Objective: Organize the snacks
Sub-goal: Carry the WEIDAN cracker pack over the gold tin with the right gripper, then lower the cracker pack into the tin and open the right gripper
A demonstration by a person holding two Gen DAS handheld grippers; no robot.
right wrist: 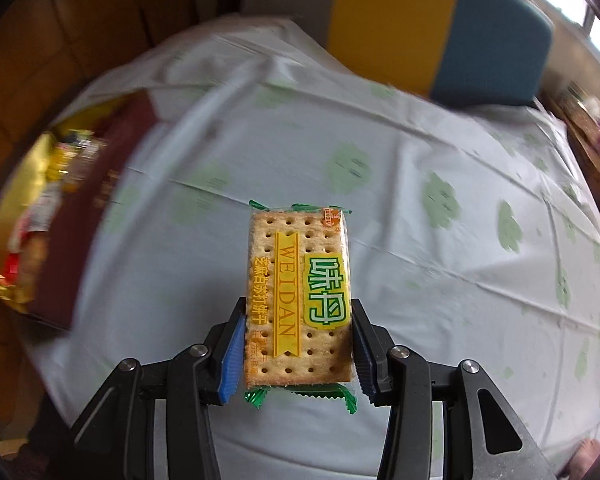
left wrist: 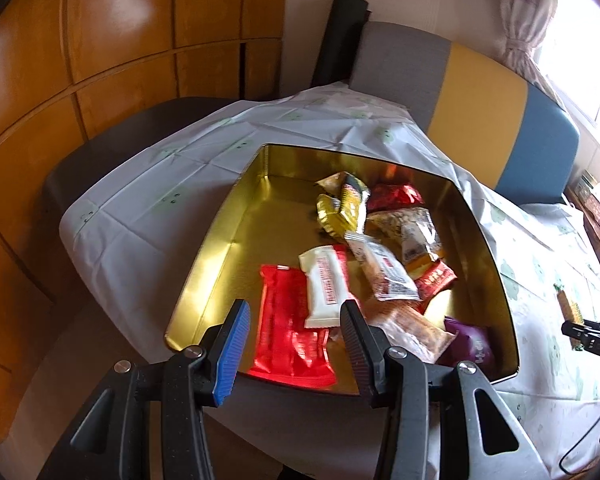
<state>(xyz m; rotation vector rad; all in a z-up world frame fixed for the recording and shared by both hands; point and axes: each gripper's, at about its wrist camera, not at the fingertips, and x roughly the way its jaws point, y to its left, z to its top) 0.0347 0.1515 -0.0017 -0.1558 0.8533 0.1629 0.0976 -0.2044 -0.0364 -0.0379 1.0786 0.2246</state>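
A gold-lined tin [left wrist: 228, 216] stands on the white tablecloth [left wrist: 160, 168] and holds several snack packets, among them a red packet [left wrist: 288, 332], a white bar [left wrist: 326, 284] and a purple packet [left wrist: 472, 344]. My left gripper [left wrist: 294, 308] hovers open over the tin's near edge, with nothing between its fingers. My right gripper [right wrist: 299, 304] is shut on a cracker packet [right wrist: 300, 280] with green ends, held above the cloth to the right of the tin [right wrist: 100, 208]. In the left wrist view the right gripper [left wrist: 580, 332] shows at the right edge.
A bench cushion [left wrist: 480, 92] in grey, yellow and blue lies behind the table. Wooden cabinets [left wrist: 120, 40] fill the left. A black roll [left wrist: 340, 40] leans at the back. A thin cable [left wrist: 580, 448] lies on the cloth near the right edge.
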